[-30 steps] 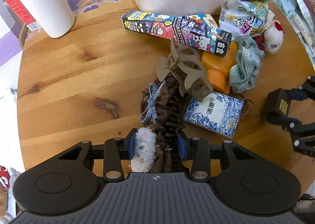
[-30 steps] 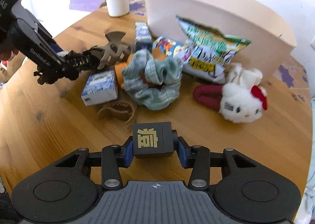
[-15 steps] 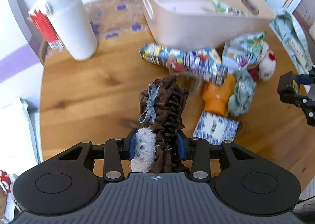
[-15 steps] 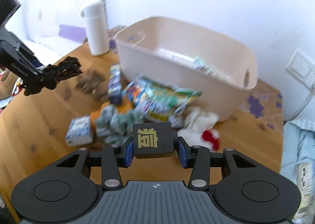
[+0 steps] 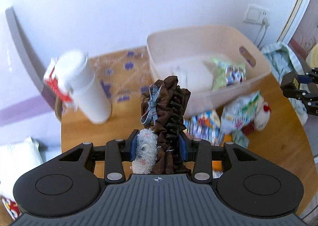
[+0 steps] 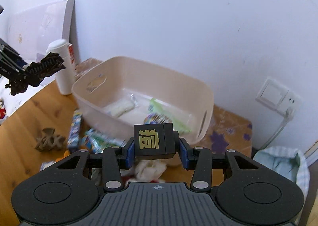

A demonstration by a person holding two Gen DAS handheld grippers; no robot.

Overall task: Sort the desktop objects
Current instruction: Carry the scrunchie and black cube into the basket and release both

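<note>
My left gripper [image 5: 158, 146] is shut on a brown ruffled hair piece [image 5: 169, 110] with a blue bow and a white fuzzy part, held high above the table; it also shows in the right wrist view [image 6: 42, 67]. My right gripper [image 6: 155, 151] is shut on a black box with a gold character [image 6: 153, 139], raised in front of the beige bin [image 6: 206, 95]. The bin [image 5: 262, 71] holds snack packets. The box shows at far right in the left wrist view [image 5: 291, 83].
A white bottle [image 5: 87, 89] stands left of the bin. Snack bags [image 5: 238, 112], a cartoon box [image 6: 75, 130], a white plush [image 5: 262, 114] and a brown claw clip [image 6: 49, 140] lie on the wooden table [image 5: 278, 146]. A wall socket [image 6: 276, 97] is at right.
Both grippers have risen with their loads and now look down into the bin from higher up. The claw clip has dropped off the hair piece and lies on the table.
</note>
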